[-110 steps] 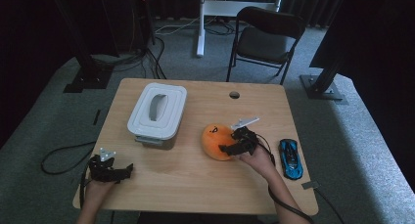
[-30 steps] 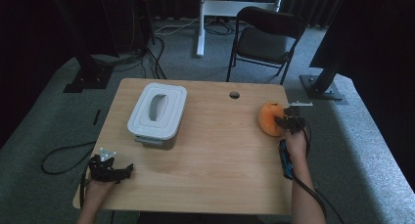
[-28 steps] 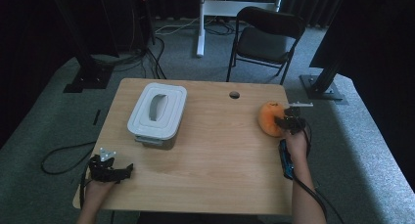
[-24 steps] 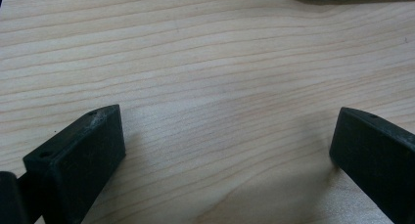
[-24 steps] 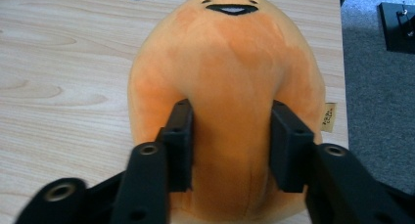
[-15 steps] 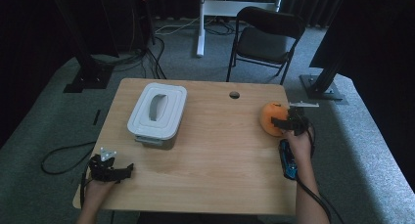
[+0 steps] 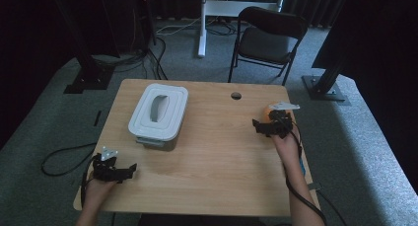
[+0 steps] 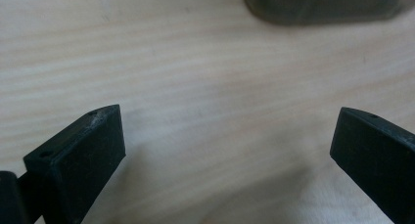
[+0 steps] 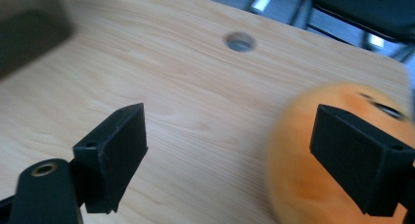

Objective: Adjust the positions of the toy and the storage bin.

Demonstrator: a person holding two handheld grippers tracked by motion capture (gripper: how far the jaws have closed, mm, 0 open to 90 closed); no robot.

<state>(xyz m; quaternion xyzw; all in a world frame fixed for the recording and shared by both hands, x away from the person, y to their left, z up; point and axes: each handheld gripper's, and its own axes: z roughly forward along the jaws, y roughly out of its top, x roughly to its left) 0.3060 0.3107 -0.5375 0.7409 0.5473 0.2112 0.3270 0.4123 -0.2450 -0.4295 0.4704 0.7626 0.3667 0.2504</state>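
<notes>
1. Two tools are at work: the right tool (image 7: 261, 127), at the right of the high view, has just been opening, and its jaws stand spread with nothing pinched between them.
2. Just behind it lies the orange plush toy (image 9: 337, 155), at the lower right of the right gripper view, on the counter (image 7: 222, 157) near its right edge.
3. At the lower left of the high view, the left tool (image 7: 125, 170) rests on the counter, jaws spread over bare wood.
4. Left of centre stands a grey lidded box (image 7: 158, 115).
</notes>
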